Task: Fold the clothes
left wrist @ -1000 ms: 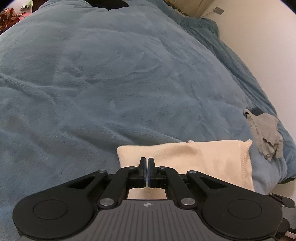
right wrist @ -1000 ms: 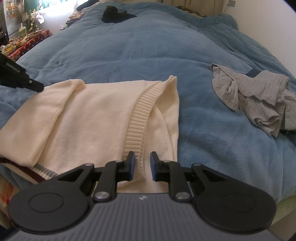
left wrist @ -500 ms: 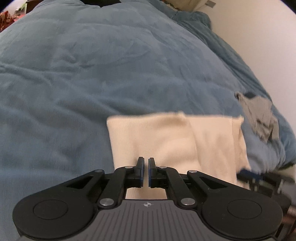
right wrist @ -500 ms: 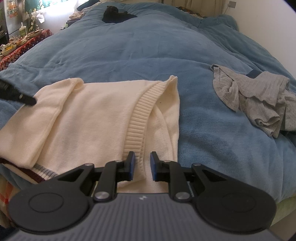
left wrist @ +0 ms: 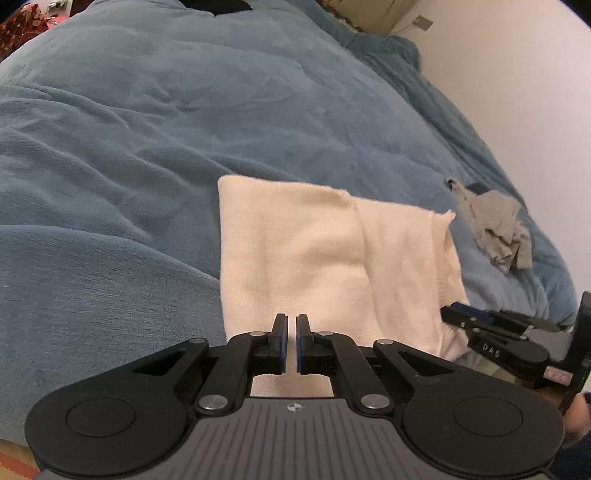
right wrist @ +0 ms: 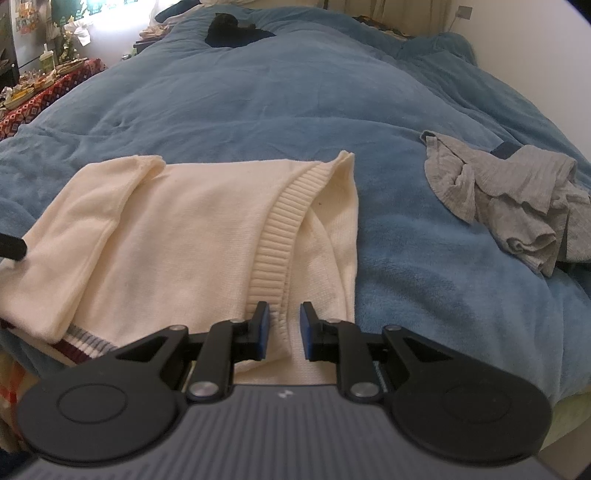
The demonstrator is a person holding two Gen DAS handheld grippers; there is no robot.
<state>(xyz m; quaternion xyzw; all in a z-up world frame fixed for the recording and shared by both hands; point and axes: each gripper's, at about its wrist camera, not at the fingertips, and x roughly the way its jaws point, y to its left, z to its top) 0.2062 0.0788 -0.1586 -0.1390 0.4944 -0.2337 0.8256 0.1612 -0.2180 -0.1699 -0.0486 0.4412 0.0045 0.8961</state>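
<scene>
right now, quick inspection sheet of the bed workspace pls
surface: blue blanket, rumpled
job's things: cream sweater, partly folded, near edge; grey garment, crumpled, apart from it
clutter: dark item at far end
grippers: left gripper shut, holding nothing, above the sweater's near edge; right gripper jaws slightly apart astride sweater's ribbed band, grip unclear
cables: nothing seen
surroundings: white wall; cluttered patterned side table

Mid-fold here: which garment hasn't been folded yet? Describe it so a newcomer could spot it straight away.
Start from the big blue blanket covering the bed and look to its right side near the white wall. There lies the grey garment, apart from the cream sweater. Unlike the sweater, which lies flat and folded, it is a crumpled grey heap.
</scene>
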